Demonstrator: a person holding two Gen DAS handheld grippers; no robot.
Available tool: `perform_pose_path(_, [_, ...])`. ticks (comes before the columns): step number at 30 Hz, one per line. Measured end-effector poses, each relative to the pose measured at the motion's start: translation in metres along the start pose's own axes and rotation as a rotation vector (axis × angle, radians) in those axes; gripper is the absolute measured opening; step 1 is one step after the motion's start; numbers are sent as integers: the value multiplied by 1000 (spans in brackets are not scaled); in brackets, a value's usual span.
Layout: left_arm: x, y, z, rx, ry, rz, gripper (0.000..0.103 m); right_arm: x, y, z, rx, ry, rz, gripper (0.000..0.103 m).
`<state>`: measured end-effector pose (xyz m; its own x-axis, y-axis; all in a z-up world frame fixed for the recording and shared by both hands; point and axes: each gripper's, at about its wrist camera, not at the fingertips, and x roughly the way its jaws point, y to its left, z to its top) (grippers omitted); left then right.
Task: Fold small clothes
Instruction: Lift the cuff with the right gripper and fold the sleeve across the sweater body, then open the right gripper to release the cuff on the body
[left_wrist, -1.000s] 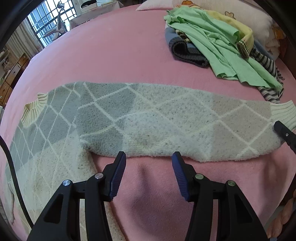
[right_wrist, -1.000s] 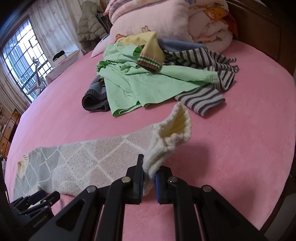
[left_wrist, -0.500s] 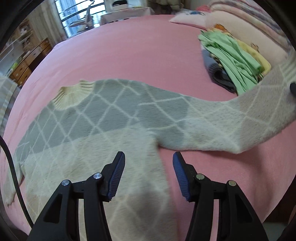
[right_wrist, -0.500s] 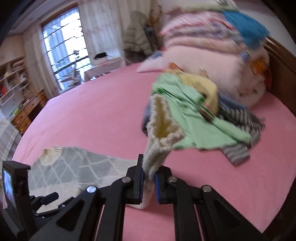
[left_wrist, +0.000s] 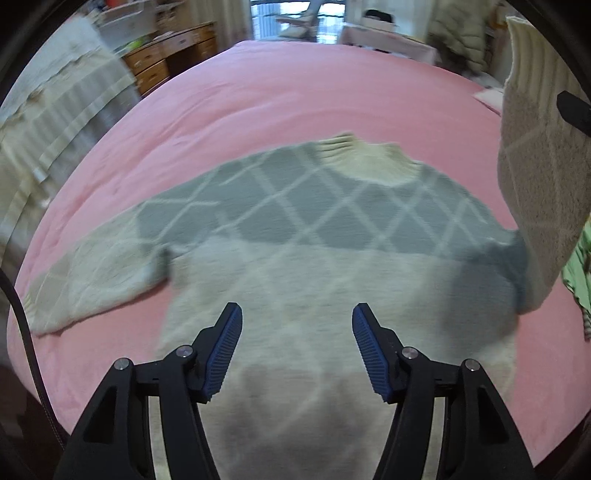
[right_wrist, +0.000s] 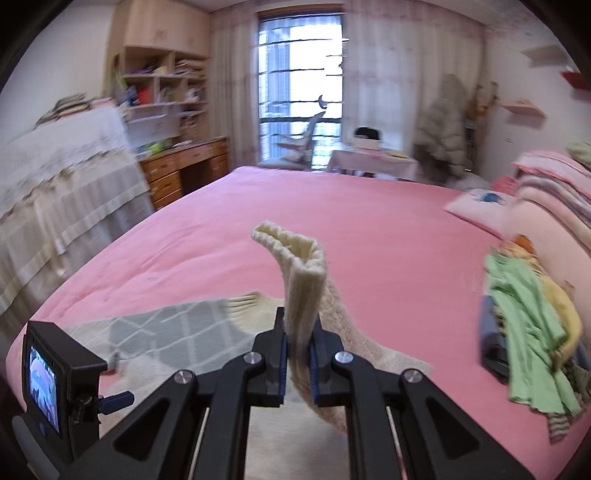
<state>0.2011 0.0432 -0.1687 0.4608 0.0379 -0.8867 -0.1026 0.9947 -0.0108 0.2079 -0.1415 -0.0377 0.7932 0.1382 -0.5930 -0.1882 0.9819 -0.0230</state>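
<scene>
Right wrist: sleeve (right_wrist: 295, 280) now higher

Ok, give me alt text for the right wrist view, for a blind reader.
The right gripper is shut on the cream ribbed cuff of a grey-and-cream diamond sweater, lifting the sleeve above a pink bed. A pile of clothes lies to the right; a window is behind.

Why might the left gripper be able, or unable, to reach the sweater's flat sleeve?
Probably able: the left gripper is open and empty over the sweater, and nothing lies between it and the flat sleeve.
</scene>
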Motion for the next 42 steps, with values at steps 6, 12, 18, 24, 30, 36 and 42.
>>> perform_pose_path(6, [28, 83, -7, -98, 50, 37, 61, 71, 100, -15, -106, 92, 62, 9])
perform_pose_path(12, [48, 119, -11, -138, 72, 24, 61, 131, 156, -50, -174, 243, 54, 11])
perform_pose_path(18, [58, 121, -9, -123, 79, 0, 61, 139, 173, -69, -167, 312, 139, 27])
perform_pose_path(24, [60, 116, -8, -122, 86, -38, 61, 117, 173, -60, -151, 291, 196, 37])
perform_pose_path(30, [66, 106, -2, -79, 110, -101, 61, 82, 125, -50, -114, 245, 186, 37])
perform_pose_path(36, [76, 95, -3, -63, 157, -230, 61, 64, 52, -65, -65, 237, 44, 37])
perform_pose_path(42, [92, 97, -1, -95, 185, -320, 47, 74, -18, -107, 50, 327, -63, 36])
